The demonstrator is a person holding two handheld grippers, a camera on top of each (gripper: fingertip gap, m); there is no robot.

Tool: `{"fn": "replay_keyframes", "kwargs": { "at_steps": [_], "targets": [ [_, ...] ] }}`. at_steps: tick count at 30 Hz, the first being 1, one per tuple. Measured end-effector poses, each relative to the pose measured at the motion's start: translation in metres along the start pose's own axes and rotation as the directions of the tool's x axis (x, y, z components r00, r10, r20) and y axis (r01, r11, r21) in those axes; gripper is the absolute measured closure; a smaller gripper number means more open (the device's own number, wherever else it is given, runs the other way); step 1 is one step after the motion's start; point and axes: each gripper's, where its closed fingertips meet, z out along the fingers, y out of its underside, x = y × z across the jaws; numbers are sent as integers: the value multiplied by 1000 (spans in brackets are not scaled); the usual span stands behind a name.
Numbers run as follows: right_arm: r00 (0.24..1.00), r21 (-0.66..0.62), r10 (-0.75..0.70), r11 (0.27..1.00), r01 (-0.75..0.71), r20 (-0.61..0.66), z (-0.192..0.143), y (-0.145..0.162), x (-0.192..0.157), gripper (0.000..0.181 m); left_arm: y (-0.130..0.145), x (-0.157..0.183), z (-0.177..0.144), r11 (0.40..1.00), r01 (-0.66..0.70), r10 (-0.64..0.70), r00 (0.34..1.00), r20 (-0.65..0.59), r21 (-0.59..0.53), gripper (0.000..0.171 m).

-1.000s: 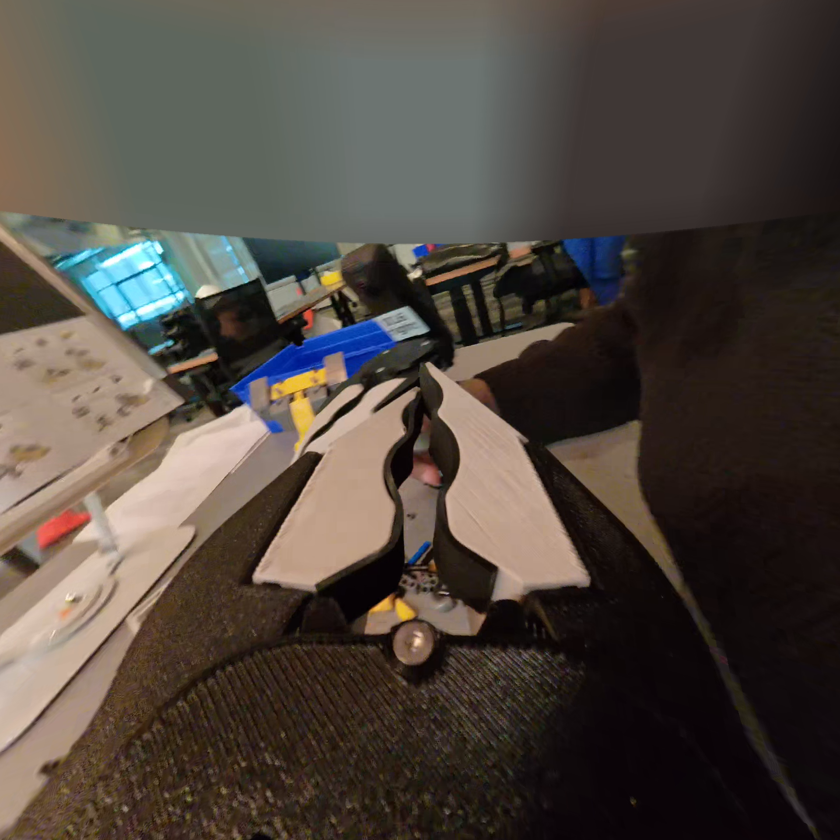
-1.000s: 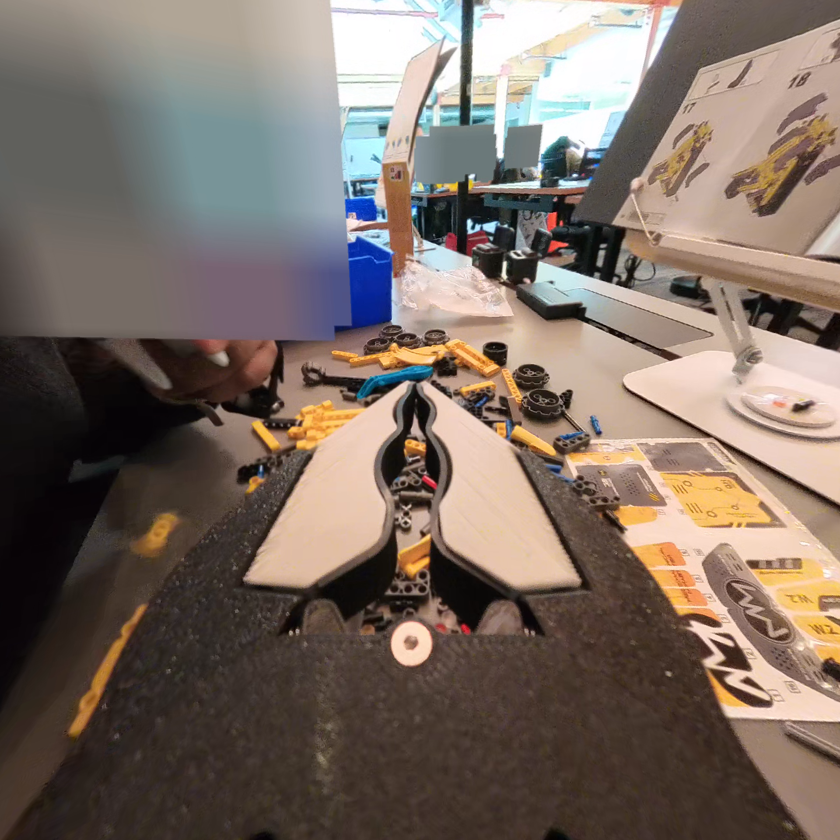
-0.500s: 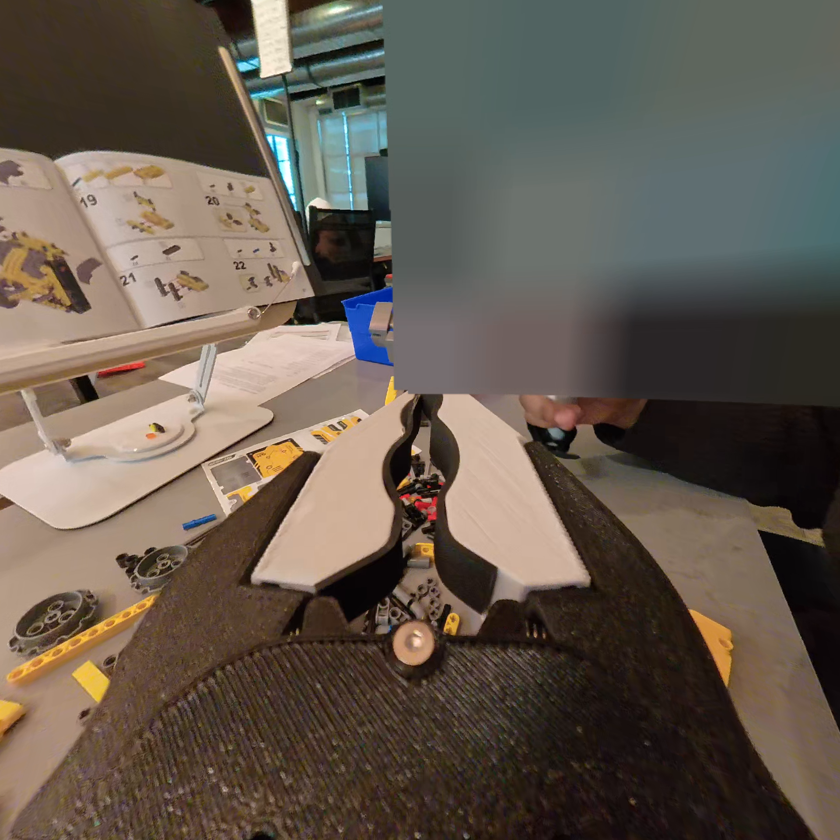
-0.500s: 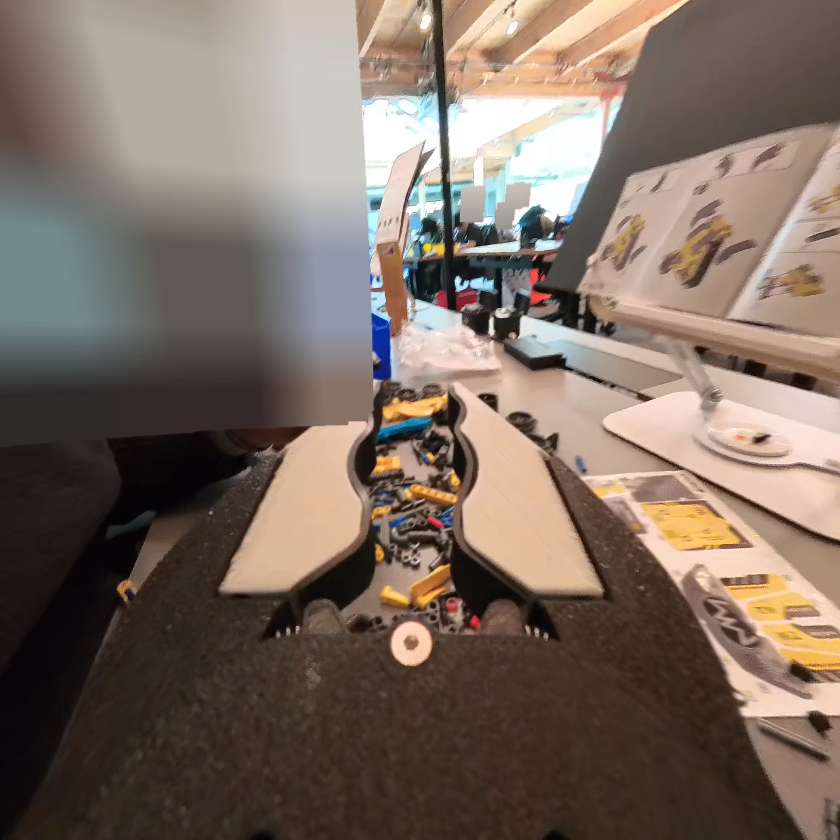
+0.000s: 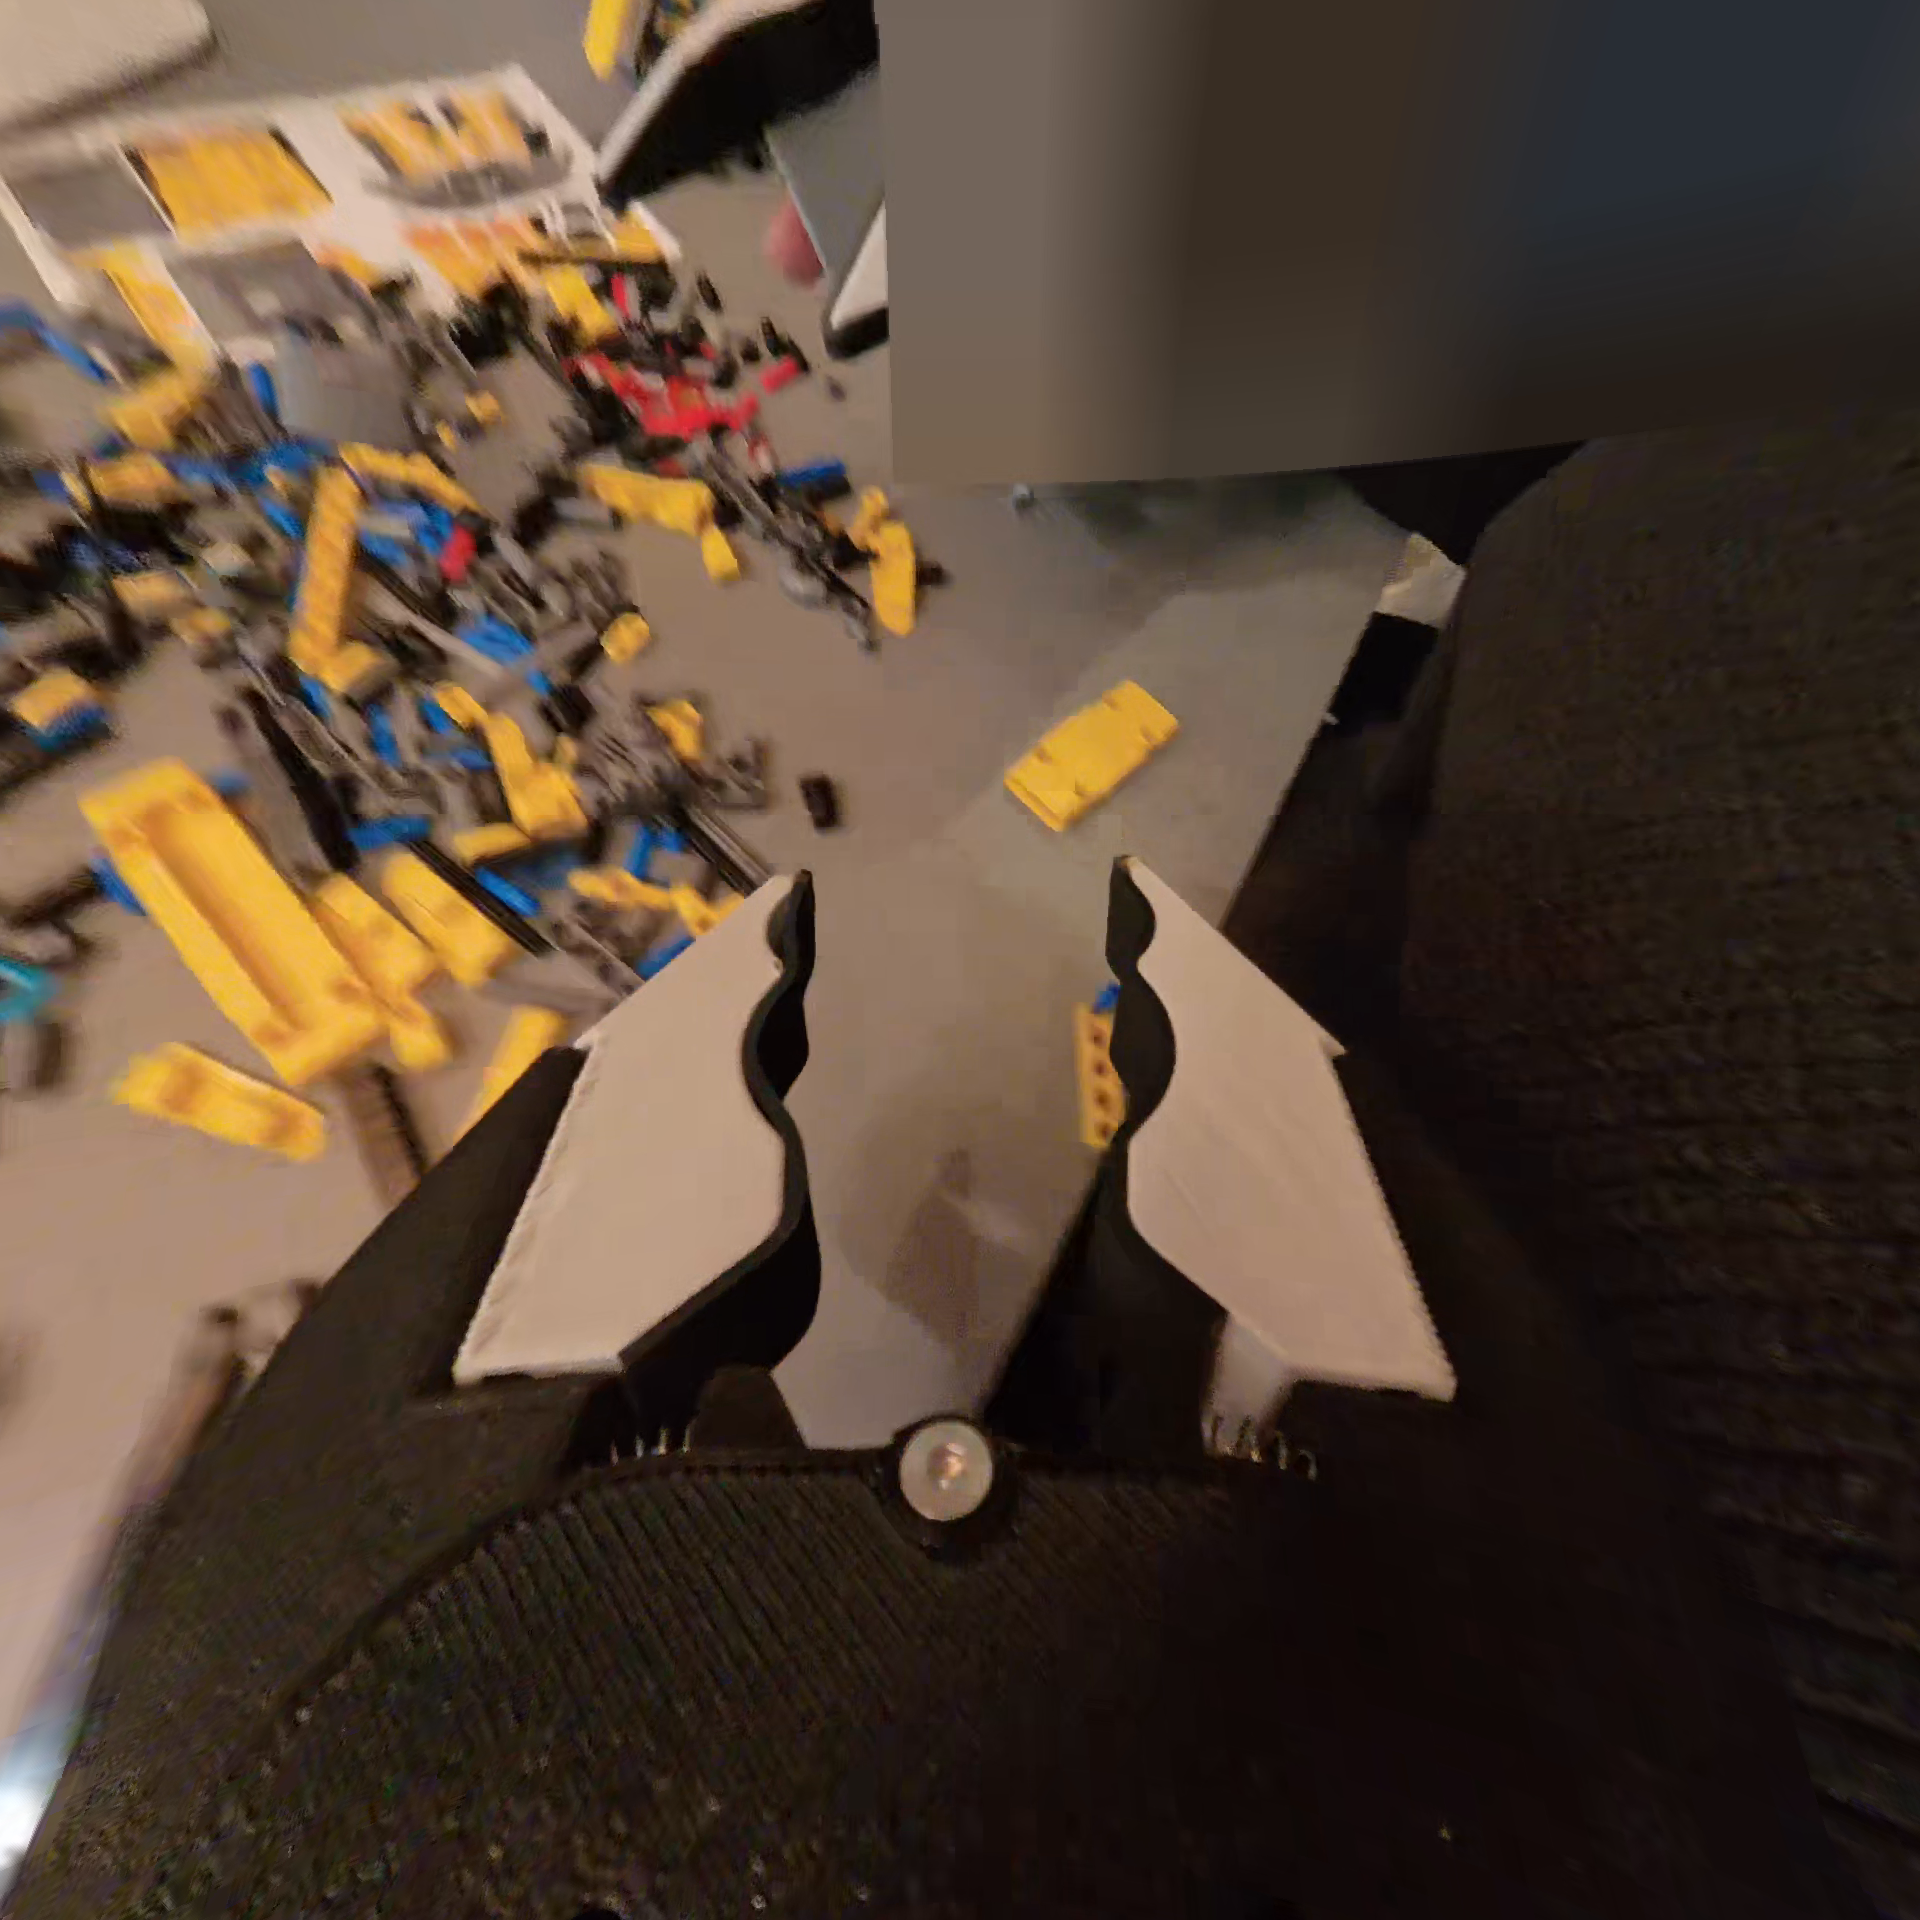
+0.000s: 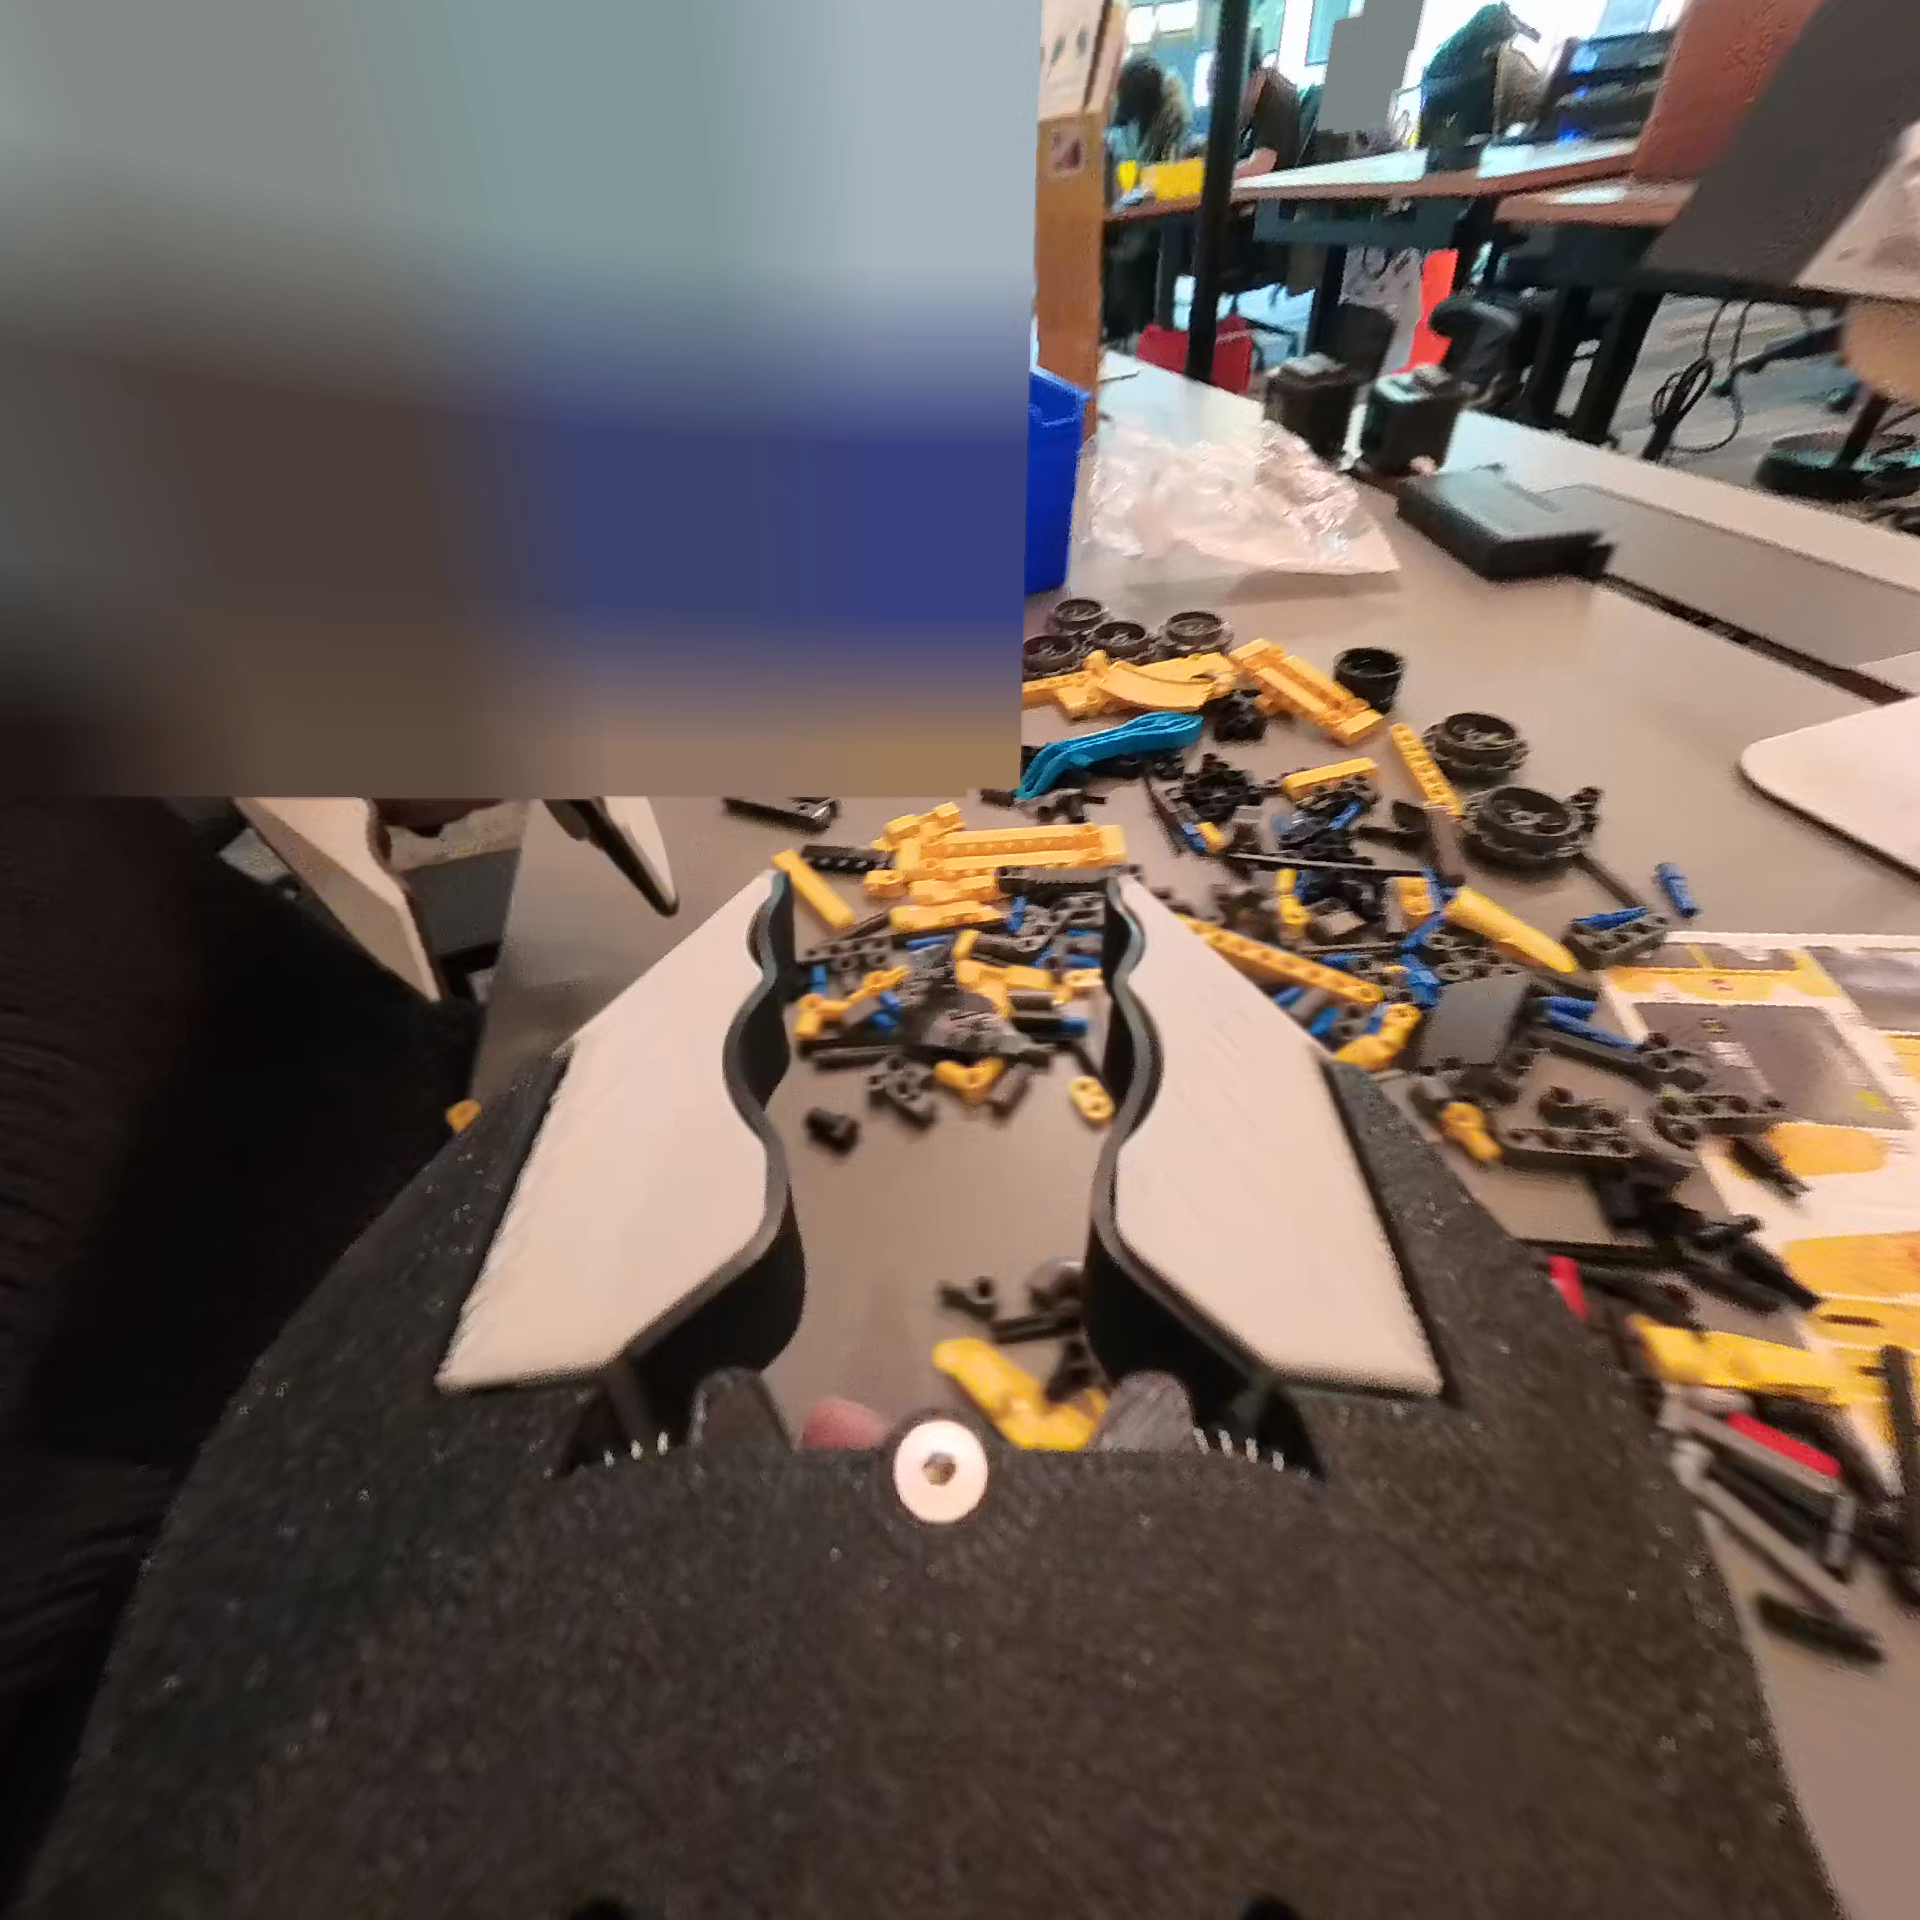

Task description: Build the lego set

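Loose lego pieces point(image 5: 436, 665) in yellow, blue, black and red lie in a blurred pile on the grey table point(image 5: 935, 1039). My left gripper point(image 5: 961, 878) is open and empty, pointing down at bare table beside the pile. A small yellow beam point(image 5: 1099, 1075) lies by its right finger, and a flat yellow plate point(image 5: 1091, 764) lies ahead. My right gripper point(image 6: 948, 885) is open and empty, low over the pile point(image 6: 956, 997), with small black and yellow pieces between its fingers. The left gripper also shows in the right wrist view point(image 6: 540, 940).
A yellow sticker sheet point(image 6: 1766, 1049) lies right of the pile, partly under pieces. Black wheels point(image 6: 1475, 743), a teal piece point(image 6: 1112, 743), a clear plastic bag point(image 6: 1216, 509), a blue bin point(image 6: 1049, 488) and a white stand base point(image 6: 1849, 769) sit farther back. A dark sleeve point(image 5: 1662, 935) is at the table edge. The flat yellow plate point(image 5: 1091, 764) lies around 10 centimeters away from my left fingertips.
Both grippers have opened wide. The left gripper swung from looking across the room to pointing down at the table. The right gripper dropped lower and closer to the pile.
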Motion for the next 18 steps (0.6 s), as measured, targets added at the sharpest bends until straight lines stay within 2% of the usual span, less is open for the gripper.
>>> {"fn": "replay_keyframes", "kwargs": {
  "at_steps": [2,6,9,11,14,16,18],
  "targets": [
    [1000,-33,-15,999,15,4,2,2,-24,122,18,16,2,1000,28,-27,1000,9,-14,120],
    [998,-129,-40,991,34,-44,4,21,-68,127,44,18,13,998,-43,51,989,141,-55,129],
    [999,-218,-15,976,7,-33,7,47,-104,131,53,30,18,996,-50,58,993,103,-74,134],
    [999,-228,6,974,-13,-32,8,60,-123,137,57,30,21,995,-48,56,993,99,-82,135],
    [995,-227,48,972,-66,-83,9,75,-128,147,63,25,28,989,-95,109,985,133,-110,141],
    [991,-230,86,967,-107,-100,9,82,-126,147,61,19,27,984,-134,153,974,168,-118,166],
    [991,-214,98,970,-115,-86,9,80,-127,144,60,22,27,992,-68,79,991,108,-104,167]
  ]
}}
